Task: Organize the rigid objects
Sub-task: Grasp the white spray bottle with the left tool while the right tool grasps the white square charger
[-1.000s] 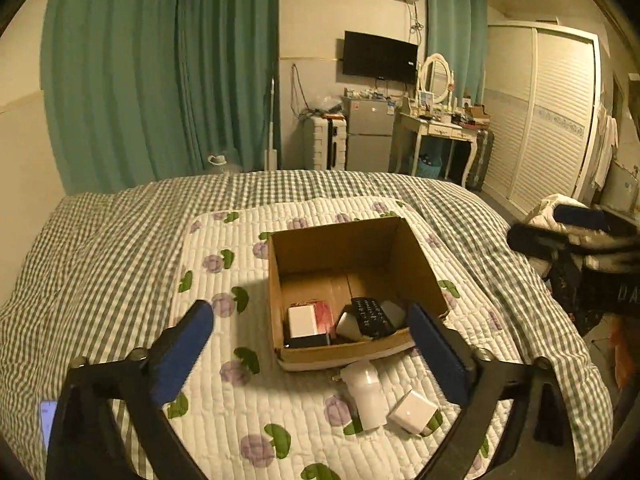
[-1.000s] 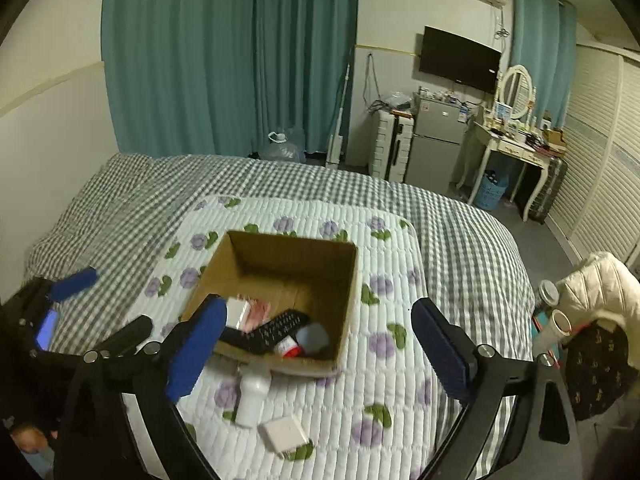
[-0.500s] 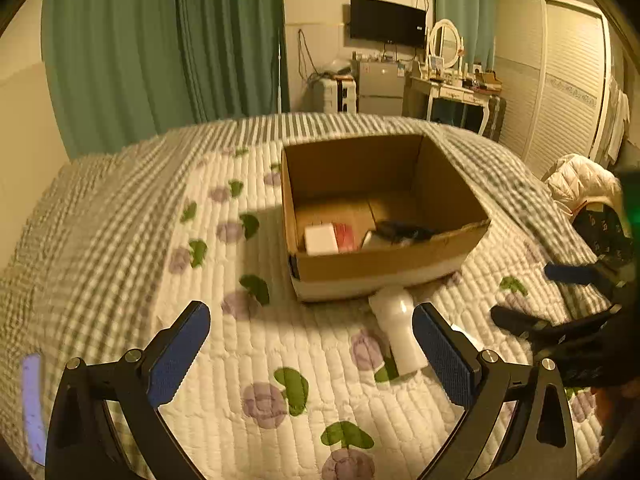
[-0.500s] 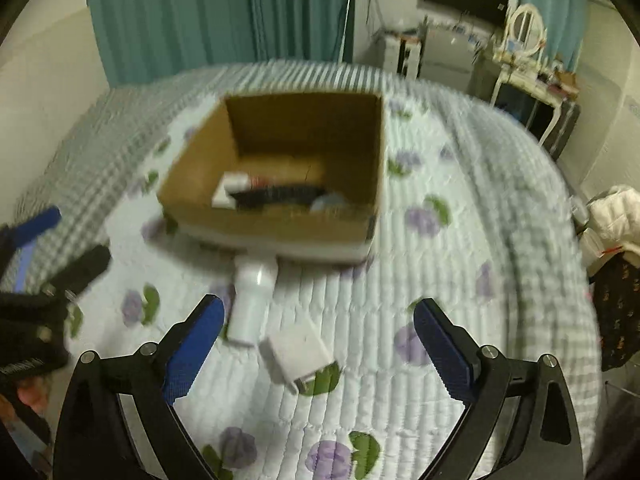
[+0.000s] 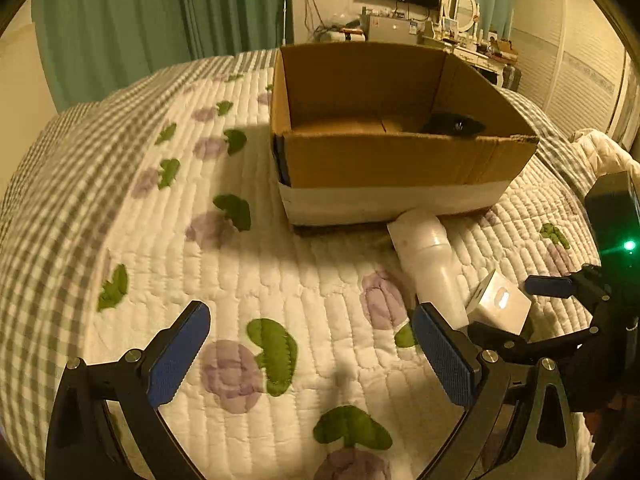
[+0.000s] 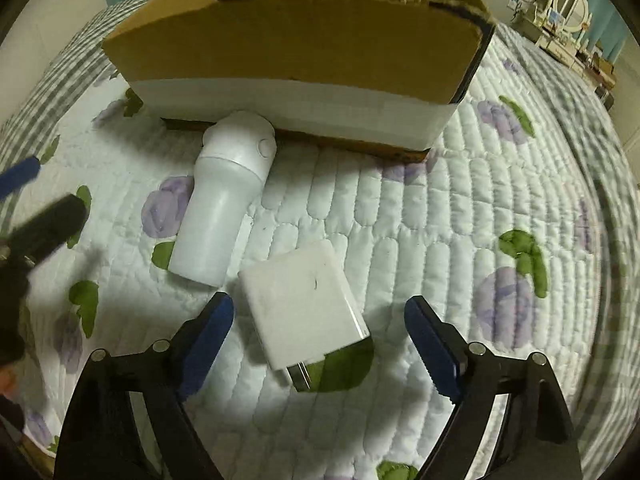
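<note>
No text, label, brand or number can be read on the box (image 5: 384, 160), the white bottle (image 6: 224, 200), the charger (image 6: 300, 300) or anything else in either view.

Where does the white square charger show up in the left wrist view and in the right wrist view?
Left wrist: the white charger lies far right, beside the white bottle.
Right wrist: the charger lies low in the middle, between the open jaws, prongs toward the camera.
Shared landmark: the cardboard box just behind the bottle.
</note>
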### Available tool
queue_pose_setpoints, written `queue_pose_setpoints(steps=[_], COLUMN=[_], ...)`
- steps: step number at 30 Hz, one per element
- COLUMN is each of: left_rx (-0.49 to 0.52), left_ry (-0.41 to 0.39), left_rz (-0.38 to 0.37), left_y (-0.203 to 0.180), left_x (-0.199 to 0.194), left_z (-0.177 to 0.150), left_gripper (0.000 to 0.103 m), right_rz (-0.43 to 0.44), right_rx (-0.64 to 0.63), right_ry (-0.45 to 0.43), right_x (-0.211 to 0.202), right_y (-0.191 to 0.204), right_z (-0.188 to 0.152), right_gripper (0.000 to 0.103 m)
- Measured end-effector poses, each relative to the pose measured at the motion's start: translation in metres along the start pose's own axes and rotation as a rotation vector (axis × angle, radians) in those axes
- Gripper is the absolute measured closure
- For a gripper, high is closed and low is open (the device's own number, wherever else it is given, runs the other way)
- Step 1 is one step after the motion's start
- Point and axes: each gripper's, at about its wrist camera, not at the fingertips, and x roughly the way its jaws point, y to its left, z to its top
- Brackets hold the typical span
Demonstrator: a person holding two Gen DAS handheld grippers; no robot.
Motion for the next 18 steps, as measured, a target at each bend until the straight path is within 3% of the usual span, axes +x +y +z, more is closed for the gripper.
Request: queue_pose_setpoints(steps=[4,7,11,18], left_rx=[-0.001,0.003,-0.009,-0.006], left_ry=[0.011,0.012,0.008,-0.010], left_rz=[0.006,0.008,-0.009,-0.044], left_y=[-0.009,-0.018,-0.032,-0.063], left_x=[0.005,0.007,0.011,0.026], left_z=[0.002,0.006,0.011,0.023], left_gripper=[0.000,0.000,0.000,0.001], right_rz=[0.037,0.039,0.024,-0.078], right_rx=[0.009,0.009,0.118,0.208], right_ry=[-0.005,-0.016,-0.056,-0.086], right_x=[0.002,-0.004,-0.021,-0.034], right_y=[-0.001,-0.003,-0.030,-0.072], right_z=[0.000,0.001,0.006,0.013], right_gripper=[0.047,0.048,0.049,0.049])
